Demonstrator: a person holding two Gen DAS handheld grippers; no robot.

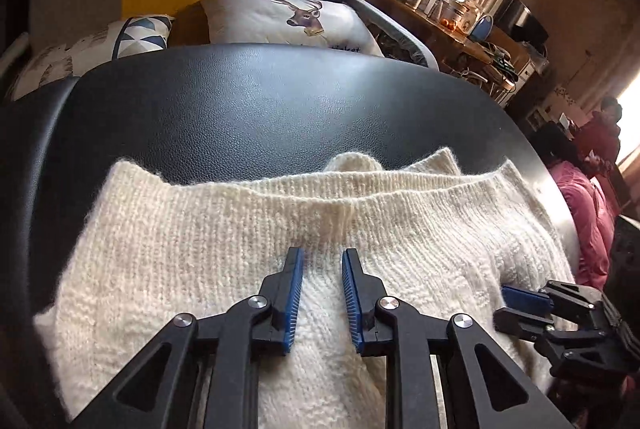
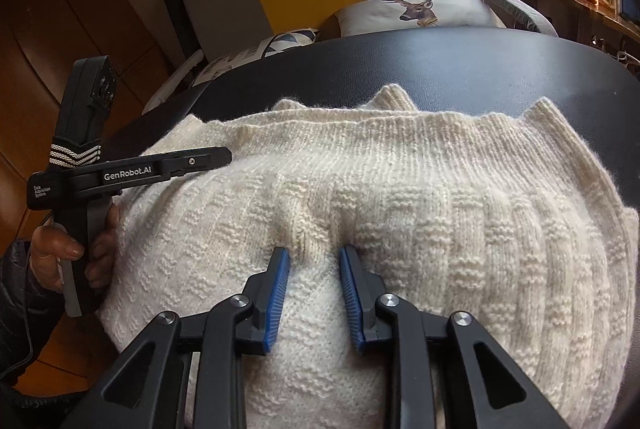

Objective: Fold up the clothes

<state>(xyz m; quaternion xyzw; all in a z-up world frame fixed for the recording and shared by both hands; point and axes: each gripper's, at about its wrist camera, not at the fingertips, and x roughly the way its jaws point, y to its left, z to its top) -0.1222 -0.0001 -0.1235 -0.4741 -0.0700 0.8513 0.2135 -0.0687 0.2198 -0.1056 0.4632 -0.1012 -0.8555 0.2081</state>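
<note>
The right tongs [image 2: 314, 255] are pinching a ridge of the sweater [image 2: 440, 205] lying on the surface [image 2: 440, 69] — the left tongs [image 2: 224, 155] are hovering beside it.

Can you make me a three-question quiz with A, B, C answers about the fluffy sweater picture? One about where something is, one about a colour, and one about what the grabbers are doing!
1. Where does the sweater lie?
A. on a black padded surface
B. on the floor
C. in a basket

2. What colour are the pads on the gripper fingers?
A. red
B. blue
C. green

3. What is the right gripper doing?
A. hanging high in the air
B. holding a cushion
C. pinching a ridge of the knit between its fingers

Answers: 1 A, black leather-like surface shows around the cream knit. 2 B, the ribbed pads are blue. 3 C, wool bunches up between its fingers; the left gripper does likewise.
</note>
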